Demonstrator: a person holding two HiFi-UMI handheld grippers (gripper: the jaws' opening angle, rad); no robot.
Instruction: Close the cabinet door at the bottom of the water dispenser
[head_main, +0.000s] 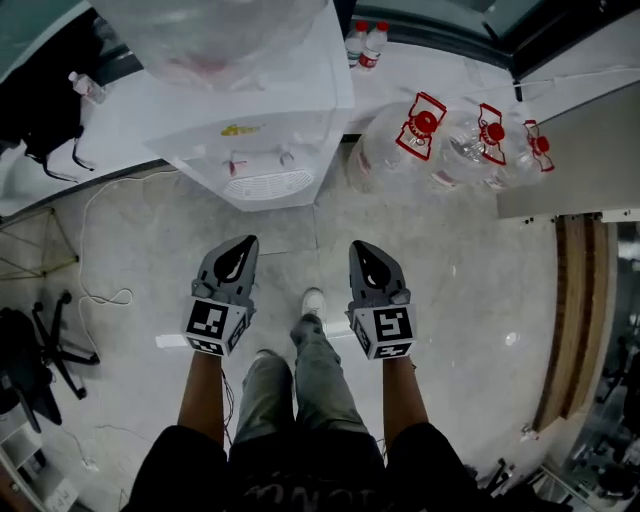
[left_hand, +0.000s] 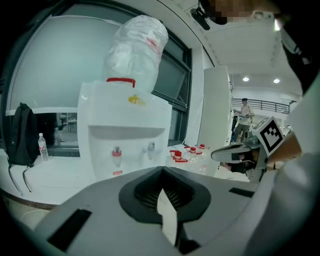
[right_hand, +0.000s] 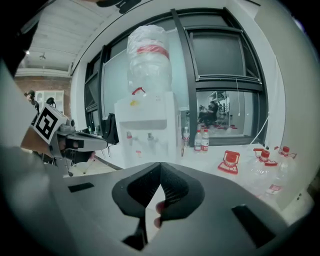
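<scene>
I held the left gripper (head_main: 246, 242) and right gripper (head_main: 358, 246) side by side just short of the water dispenser (head_main: 262, 130), fingers clenched on nothing, ready for pushing, I reckoned. Its bottom cabinet door sat out of sight.

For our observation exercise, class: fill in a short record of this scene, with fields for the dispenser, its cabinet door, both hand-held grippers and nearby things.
Water dispenser: white, wrapped bottle on top
Cabinet door: not in view
Left hand-held gripper: shut, empty
Right hand-held gripper: shut, empty
Nearby: large clear bottles with red handles, right of the dispenser
</scene>
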